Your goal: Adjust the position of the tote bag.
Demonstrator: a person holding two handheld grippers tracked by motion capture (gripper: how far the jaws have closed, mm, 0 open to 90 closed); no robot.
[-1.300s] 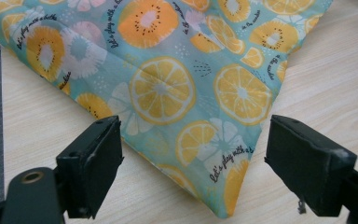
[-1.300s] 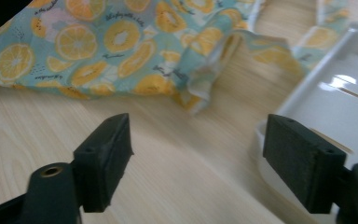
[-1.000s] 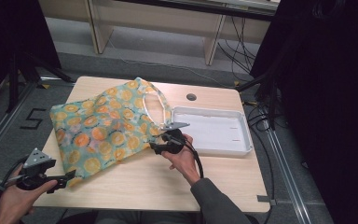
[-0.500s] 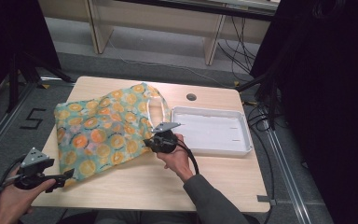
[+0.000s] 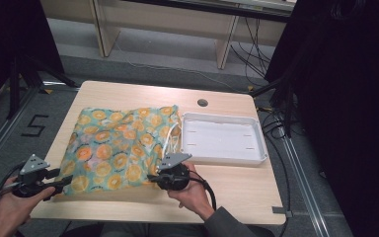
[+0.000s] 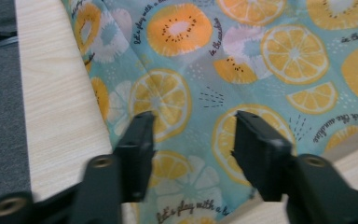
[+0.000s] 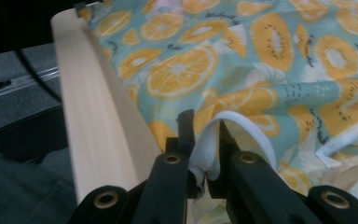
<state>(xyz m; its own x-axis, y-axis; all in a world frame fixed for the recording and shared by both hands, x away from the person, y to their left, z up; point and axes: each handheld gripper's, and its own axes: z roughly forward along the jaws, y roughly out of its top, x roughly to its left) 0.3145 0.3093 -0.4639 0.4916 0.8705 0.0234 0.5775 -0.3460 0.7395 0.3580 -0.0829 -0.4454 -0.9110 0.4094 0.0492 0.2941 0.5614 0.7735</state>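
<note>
1. The desk is a pale wooden top with a small round hole near its far edge.
2. The fruit-print cloth bag lies spread flat on the left half of the desk, its teal fabric covered in orange slices, its near edge running close to the desk's front edge.
3. The white tray sits on the right half of the desk, just beside the bag's right edge.
4. The right hand-held gripper sits at the bag's near right corner; in the right gripper view its jaws are clenched on the bag's white handle strap, which loops up out of them and back toward the fabric.
5. The left hand-held gripper sits at the bag's near left corner; in the left gripper view its jaws have just been closing and stand about half apart over the fabric, one on either side of a printed orange slice, their pads not yet pinching the cloth.
</note>
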